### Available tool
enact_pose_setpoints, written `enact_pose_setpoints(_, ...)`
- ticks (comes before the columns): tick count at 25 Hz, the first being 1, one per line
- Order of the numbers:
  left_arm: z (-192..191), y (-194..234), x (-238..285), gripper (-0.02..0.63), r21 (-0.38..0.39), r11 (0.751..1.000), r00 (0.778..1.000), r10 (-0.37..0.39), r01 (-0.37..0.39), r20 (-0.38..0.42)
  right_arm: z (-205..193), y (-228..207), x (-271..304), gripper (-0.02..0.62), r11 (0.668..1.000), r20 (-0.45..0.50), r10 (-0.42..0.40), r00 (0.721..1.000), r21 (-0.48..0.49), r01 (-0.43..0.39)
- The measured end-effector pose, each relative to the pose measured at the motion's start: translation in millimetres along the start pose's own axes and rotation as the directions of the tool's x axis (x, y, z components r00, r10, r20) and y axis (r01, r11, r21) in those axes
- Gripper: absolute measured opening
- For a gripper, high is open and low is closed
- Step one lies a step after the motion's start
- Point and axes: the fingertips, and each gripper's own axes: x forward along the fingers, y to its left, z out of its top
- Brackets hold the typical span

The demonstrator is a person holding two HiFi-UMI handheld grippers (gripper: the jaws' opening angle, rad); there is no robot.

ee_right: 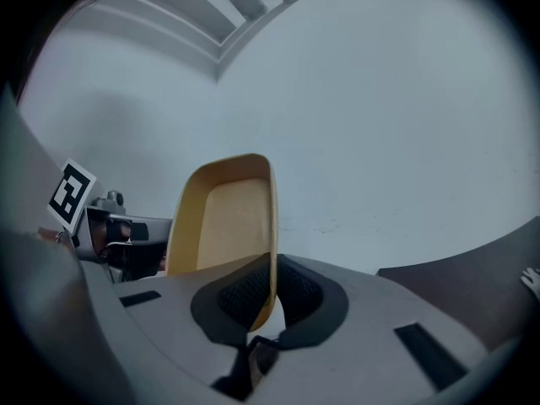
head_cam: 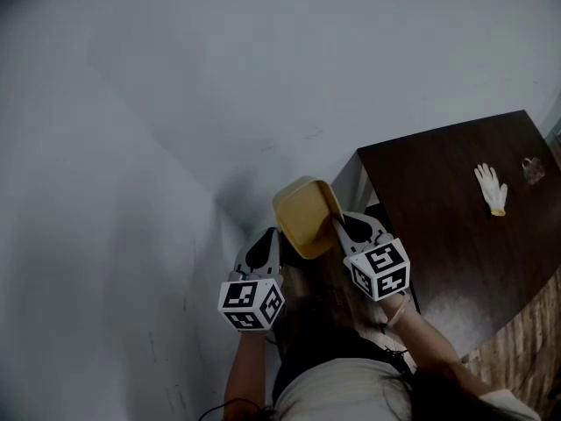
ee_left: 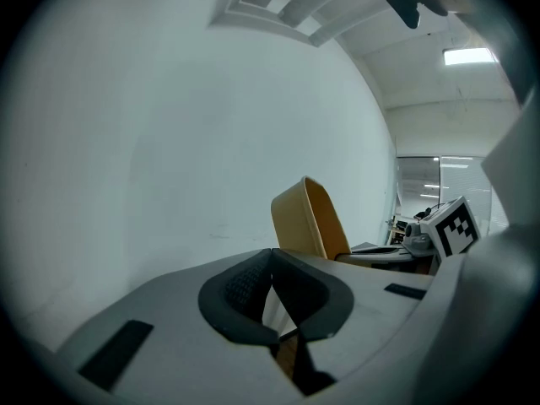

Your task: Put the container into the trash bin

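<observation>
The container (head_cam: 305, 217) is a shallow yellow plastic tub, held up on edge in front of a plain grey wall. My right gripper (head_cam: 338, 225) is shut on its rim; in the right gripper view the rim runs down between the two dark pads (ee_right: 268, 292) and the container's (ee_right: 221, 218) hollow side faces left. My left gripper (head_cam: 265, 244) hangs just left of and below the tub, apart from it, jaws shut with nothing between them (ee_left: 272, 287). From there the container (ee_left: 309, 221) shows edge-on. No trash bin is in view.
A dark brown table (head_cam: 438, 209) fills the right side, bearing a white glove (head_cam: 492, 188) and a small clear object (head_cam: 532, 168). Wood-pattern floor shows at the lower right. The grey wall (head_cam: 175, 103) takes up the left and top.
</observation>
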Motion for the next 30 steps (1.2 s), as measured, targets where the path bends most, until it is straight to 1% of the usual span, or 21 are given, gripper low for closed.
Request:
enact_pose_setpoints(5, -1, 35, 22, 0.018, -0.019, 1.000, 1.000, -0.008, 0.008, -0.017, 3, -1, 36, 0.019, 1.000, -0.028, -0.021, 0.999, -0.005, 0.021)
enact_pose_setpoints(11, -8, 60, 37, 0.018, -0.039, 0.999, 1.000, -0.004, 0.003, -0.024, -5, -3, 63, 0.020, 0.999, -0.058, -0.026, 0.998, -0.029, 0.024)
enact_pose_setpoints(18, -34, 86, 65, 0.018, -0.058, 0.998, 0.998, -0.003, 0.000, -0.056, -30, -13, 102, 0.020, 0.998, -0.111, -0.014, 0.994, -0.060, 0.008)
enact_pose_setpoints(30, -91, 127, 113, 0.018, -0.067, 0.998, 0.994, 0.006, -0.013, -0.109, -89, -34, 169, 0.020, 0.995, -0.214, 0.030, 0.976, -0.089, -0.050)
